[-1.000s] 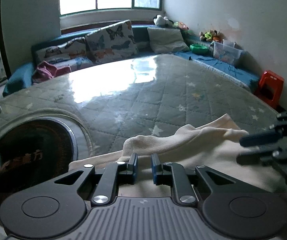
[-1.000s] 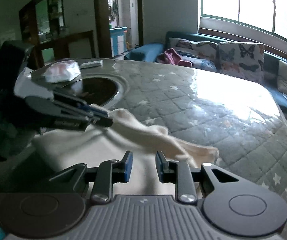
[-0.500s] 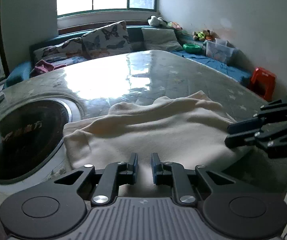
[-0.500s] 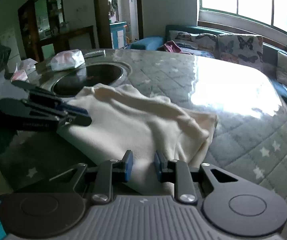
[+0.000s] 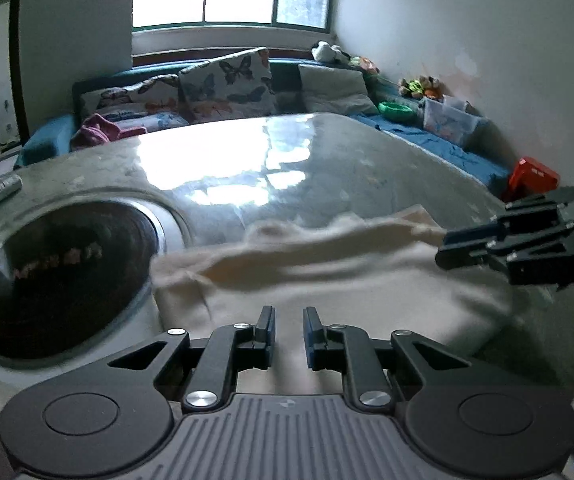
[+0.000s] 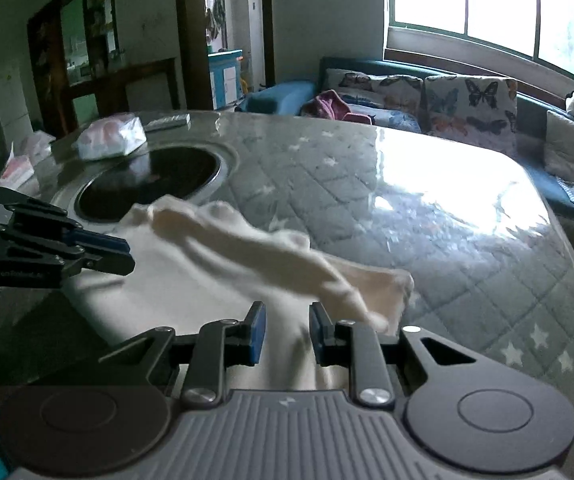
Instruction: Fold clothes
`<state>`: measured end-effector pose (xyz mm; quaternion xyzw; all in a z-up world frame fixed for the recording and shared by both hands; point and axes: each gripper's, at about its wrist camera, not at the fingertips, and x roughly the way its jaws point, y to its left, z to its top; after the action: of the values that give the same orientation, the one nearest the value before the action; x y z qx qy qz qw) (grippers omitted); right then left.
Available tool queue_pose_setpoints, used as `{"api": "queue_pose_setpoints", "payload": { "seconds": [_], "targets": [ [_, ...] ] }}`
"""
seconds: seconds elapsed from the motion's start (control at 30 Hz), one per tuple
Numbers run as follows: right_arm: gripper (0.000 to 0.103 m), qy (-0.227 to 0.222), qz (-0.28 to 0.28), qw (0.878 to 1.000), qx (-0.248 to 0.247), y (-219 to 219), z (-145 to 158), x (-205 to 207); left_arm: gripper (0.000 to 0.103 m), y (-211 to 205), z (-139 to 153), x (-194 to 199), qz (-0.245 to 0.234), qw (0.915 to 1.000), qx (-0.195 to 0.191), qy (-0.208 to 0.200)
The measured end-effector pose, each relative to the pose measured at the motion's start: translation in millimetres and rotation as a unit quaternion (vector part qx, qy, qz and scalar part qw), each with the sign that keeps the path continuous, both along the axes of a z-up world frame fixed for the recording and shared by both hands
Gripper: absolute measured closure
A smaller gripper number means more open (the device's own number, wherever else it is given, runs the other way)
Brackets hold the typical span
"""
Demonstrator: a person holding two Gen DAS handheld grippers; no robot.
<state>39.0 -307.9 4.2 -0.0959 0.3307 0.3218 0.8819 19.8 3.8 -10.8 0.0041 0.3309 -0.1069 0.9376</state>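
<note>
A cream garment (image 5: 327,280) lies on the near part of the quilt-patterned table (image 5: 327,168), its far edge raised in a blurred ridge. Its near hem runs up between the pads of my left gripper (image 5: 289,316), which is shut on the cloth. In the right wrist view the same garment (image 6: 191,280) passes between the narrow jaws of my right gripper (image 6: 285,312), also shut on it. Each gripper shows in the other's view: the right gripper (image 5: 443,250) at the garment's right side, the left gripper (image 6: 129,254) at its left side.
A round black hob (image 5: 59,276) is set into the table left of the garment. Tissue packs (image 6: 111,138) and a remote (image 6: 167,121) lie beyond it. A sofa with butterfly cushions (image 5: 227,80) runs behind, and a red stool (image 5: 533,174) stands at the right.
Half a second ago the garment lay flat and spread. Now its far part is lifted into a blurred fold, and both grippers have shifted with the near hem still in them.
</note>
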Motion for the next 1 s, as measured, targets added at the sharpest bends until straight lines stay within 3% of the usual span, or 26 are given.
{"api": "queue_pose_setpoints", "payload": {
  "seconds": [0.2, 0.43, 0.67, 1.0],
  "targets": [
    [0.081, 0.014, 0.009, 1.0, 0.016, 23.3, -1.3, 28.2, 0.086, 1.2, 1.1, 37.9, 0.006, 1.0, -0.001, 0.005],
    [0.082, 0.026, 0.0, 1.0, -0.005, 42.7, -15.8, 52.8, 0.086, -4.5, -13.4, 69.7, 0.01, 0.9996, 0.018, 0.021],
    [0.079, 0.013, 0.005, 1.0, -0.001, 43.8, -9.3, 43.8, 0.086, 0.1, -10.0, 61.9, 0.018, 0.9997, 0.011, 0.016],
    [0.078, -0.006, 0.085, 0.996, 0.013, 68.2, 11.1, -7.2, 0.08, 22.8, 3.9, 11.4, 0.039, 0.9991, 0.008, -0.012]
  ]
}}
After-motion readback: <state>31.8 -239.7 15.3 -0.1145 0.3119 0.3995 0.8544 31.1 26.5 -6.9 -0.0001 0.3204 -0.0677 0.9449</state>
